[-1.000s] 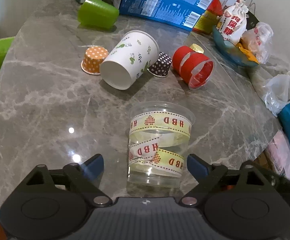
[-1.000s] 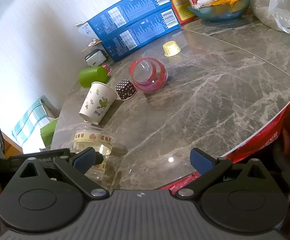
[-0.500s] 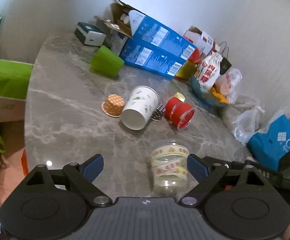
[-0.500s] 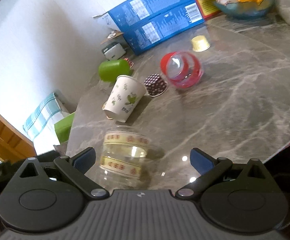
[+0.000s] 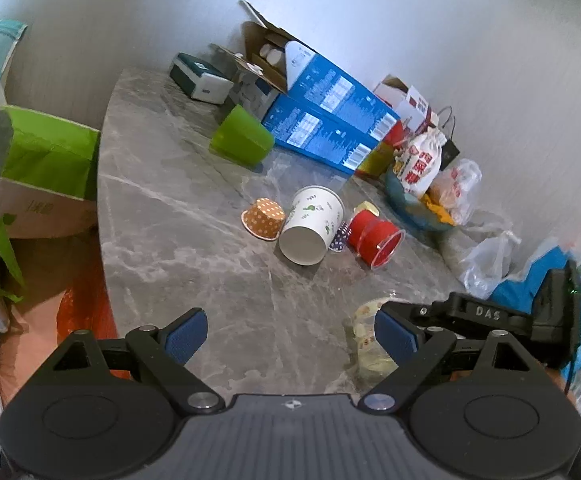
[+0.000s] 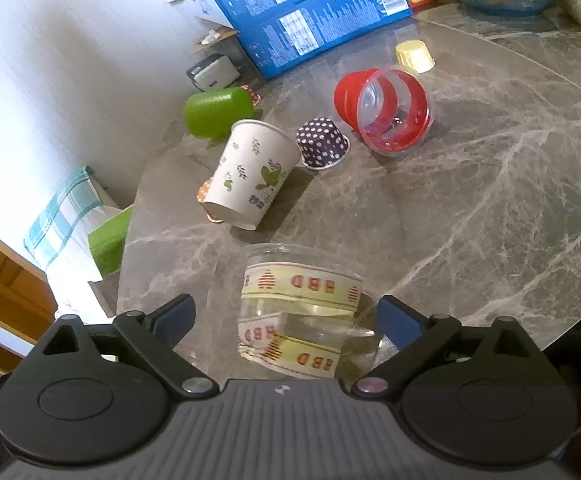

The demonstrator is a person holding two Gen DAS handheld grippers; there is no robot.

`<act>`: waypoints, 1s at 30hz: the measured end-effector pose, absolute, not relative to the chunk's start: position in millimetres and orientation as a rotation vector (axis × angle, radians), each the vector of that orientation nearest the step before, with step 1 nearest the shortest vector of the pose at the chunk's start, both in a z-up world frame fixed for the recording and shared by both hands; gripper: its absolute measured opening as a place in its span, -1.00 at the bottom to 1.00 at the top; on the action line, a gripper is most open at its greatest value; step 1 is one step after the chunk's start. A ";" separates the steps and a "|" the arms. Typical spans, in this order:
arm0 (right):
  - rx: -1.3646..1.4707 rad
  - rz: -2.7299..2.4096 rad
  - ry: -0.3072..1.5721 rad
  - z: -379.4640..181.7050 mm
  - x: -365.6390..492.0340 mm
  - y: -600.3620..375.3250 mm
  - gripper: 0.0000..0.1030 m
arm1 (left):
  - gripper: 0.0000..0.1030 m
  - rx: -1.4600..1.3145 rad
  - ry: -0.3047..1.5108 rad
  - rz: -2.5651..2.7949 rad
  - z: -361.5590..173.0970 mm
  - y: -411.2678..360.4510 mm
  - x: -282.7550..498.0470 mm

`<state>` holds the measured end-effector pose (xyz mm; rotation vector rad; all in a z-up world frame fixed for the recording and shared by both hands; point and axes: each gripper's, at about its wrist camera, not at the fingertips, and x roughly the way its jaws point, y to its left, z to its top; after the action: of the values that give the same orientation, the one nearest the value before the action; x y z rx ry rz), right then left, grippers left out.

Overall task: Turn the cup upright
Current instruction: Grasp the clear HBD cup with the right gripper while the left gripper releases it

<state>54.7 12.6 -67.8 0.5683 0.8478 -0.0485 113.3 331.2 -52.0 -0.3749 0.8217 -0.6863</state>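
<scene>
Standing upright near the marble table (image 6: 490, 160) edge, the clear ribbon cup (image 6: 302, 312) is being framed between the wide-spread fingers of the right gripper (image 6: 286, 320), w/o contact seen. The left gripper (image 5: 290, 336) is being held wide apart too, empty, w/ the cup partly hidden behind its right finger.

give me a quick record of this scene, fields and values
surface: marble table
ribbon cup: clear, standing, between the right tool's open fingers, not gripped
left tool: open, empty, off to the side
paper cup: on its side
red cup: on its side
green cup: on its side
dotted cups: purple and orange, mouth down
</scene>
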 end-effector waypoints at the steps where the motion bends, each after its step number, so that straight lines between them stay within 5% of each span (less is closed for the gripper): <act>1: 0.558 -0.057 0.861 -69.0 55.7 13.6 0.85 | 0.80 -0.385 0.823 -0.685 -53.8 333.8 114.0; 16: 0.505 -0.112 0.921 -73.4 61.0 11.5 0.36 | 0.80 -0.390 0.850 -0.708 -64.0 330.6 112.4; 30: 0.454 -0.077 0.888 -70.7 62.2 17.7 0.27 | 0.80 -0.373 0.852 -0.725 -63.5 321.2 109.4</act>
<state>62.2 17.7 -70.7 0.4538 0.8883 -0.0767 109.4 321.2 -63.5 -0.3729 0.8524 -0.7249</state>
